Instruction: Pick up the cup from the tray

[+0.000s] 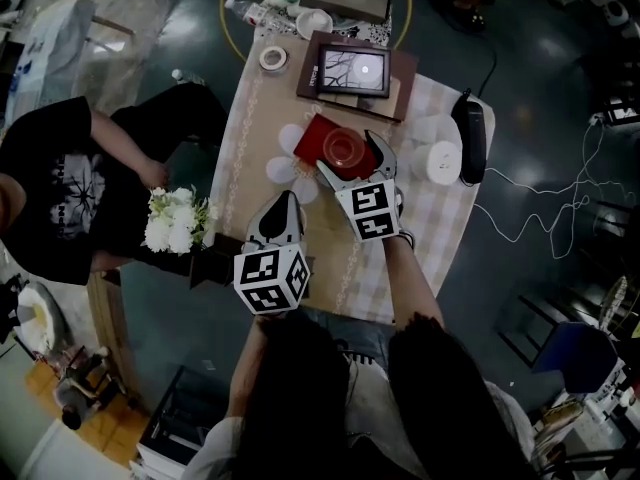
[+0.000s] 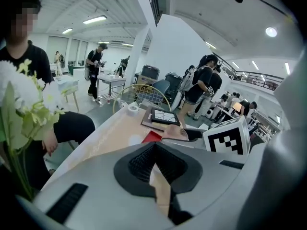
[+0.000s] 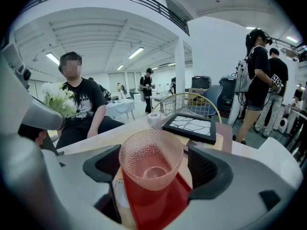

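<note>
Flanking the cup (image 3: 151,159) on its tray (image 3: 156,202) — right hand-held gripper (image 3: 154,169); frame (image 3: 192,124) behind.

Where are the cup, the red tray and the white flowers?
cup (image 3: 153,171): right gripper view, inside, on its round bottom.
red tray (image 3: 158,202): right gripper view, bare part below the cup.
white flowers (image 1: 172,220): head view, middle of the bunch.

Pink dimpled cup (image 3: 151,159) upright; on red tray (image 3: 151,204).
</note>
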Demonstrator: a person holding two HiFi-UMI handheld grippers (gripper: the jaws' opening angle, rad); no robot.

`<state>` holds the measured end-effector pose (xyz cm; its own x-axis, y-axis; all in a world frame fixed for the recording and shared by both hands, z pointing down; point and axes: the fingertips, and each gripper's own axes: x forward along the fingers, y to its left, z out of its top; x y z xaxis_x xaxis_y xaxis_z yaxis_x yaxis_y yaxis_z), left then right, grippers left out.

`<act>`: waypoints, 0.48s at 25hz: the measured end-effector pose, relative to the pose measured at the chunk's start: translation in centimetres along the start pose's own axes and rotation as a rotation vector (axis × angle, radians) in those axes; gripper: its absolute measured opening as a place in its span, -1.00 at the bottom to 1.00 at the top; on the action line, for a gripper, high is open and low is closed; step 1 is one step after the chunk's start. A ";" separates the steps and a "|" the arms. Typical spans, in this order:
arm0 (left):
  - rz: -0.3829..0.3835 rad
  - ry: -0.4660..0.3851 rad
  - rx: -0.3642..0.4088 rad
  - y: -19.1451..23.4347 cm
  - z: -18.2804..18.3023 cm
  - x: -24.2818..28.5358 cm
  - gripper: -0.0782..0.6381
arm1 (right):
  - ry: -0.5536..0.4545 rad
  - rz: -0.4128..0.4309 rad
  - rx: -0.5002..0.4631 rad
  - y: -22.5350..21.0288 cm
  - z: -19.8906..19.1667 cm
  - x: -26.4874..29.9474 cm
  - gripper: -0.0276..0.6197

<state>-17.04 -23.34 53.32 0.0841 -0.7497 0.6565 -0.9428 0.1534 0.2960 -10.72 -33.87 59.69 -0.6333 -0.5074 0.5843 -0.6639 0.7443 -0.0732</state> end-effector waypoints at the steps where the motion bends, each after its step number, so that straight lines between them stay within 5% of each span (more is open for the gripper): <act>1: 0.001 0.005 0.000 0.0 -0.2 0.1 -0.76 | 0.003 0.008 0.003 0.0 -0.1 0.2 0.38; 12: 0.010 0.041 -0.032 0.7 -1.8 -0.1 -0.76 | -0.007 0.032 -0.080 0.2 0.0 1.1 0.32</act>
<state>-17.10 -22.07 54.70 0.0882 -0.7209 0.6874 -0.9328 0.1823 0.3109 -11.56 -34.27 60.33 -0.6569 -0.4858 0.5766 -0.6095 0.7924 -0.0268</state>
